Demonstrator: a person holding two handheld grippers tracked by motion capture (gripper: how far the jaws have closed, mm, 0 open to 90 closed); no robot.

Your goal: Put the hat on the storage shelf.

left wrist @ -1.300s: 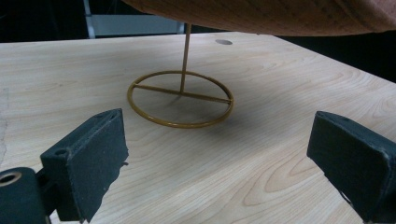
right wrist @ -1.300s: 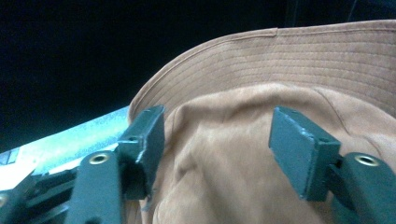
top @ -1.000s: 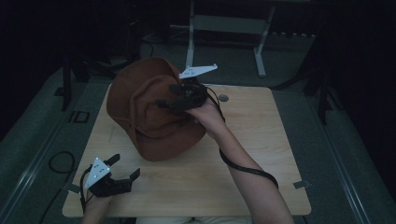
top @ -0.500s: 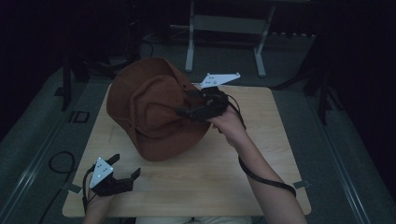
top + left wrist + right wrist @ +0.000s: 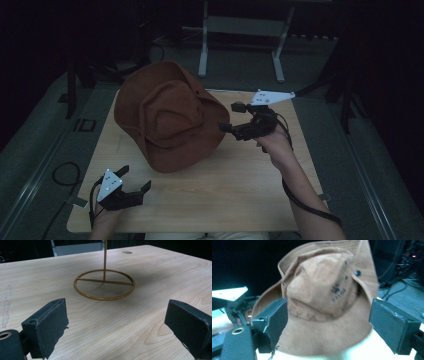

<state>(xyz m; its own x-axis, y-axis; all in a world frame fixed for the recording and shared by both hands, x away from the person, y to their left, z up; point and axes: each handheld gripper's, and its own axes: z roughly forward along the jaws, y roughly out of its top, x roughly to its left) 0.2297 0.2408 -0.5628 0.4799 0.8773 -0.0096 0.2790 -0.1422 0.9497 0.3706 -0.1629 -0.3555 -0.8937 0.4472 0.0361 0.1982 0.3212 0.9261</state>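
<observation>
The brown brimmed hat (image 5: 167, 117) sits tilted over the far left of the wooden surface (image 5: 240, 185), apparently perched on the brass wire hat stand (image 5: 104, 283). My right tongs (image 5: 231, 116) are spread, jaws just beside the brim's right edge, holding nothing. My left tongs (image 5: 134, 179) rest spread at the near corner. To straighten the hat, I judge it best to pinch the brim shallowly and move slowly, so the stand does not tip.

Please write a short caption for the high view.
Open right gripper beside a brown hat on a wooden table; left gripper open.
</observation>
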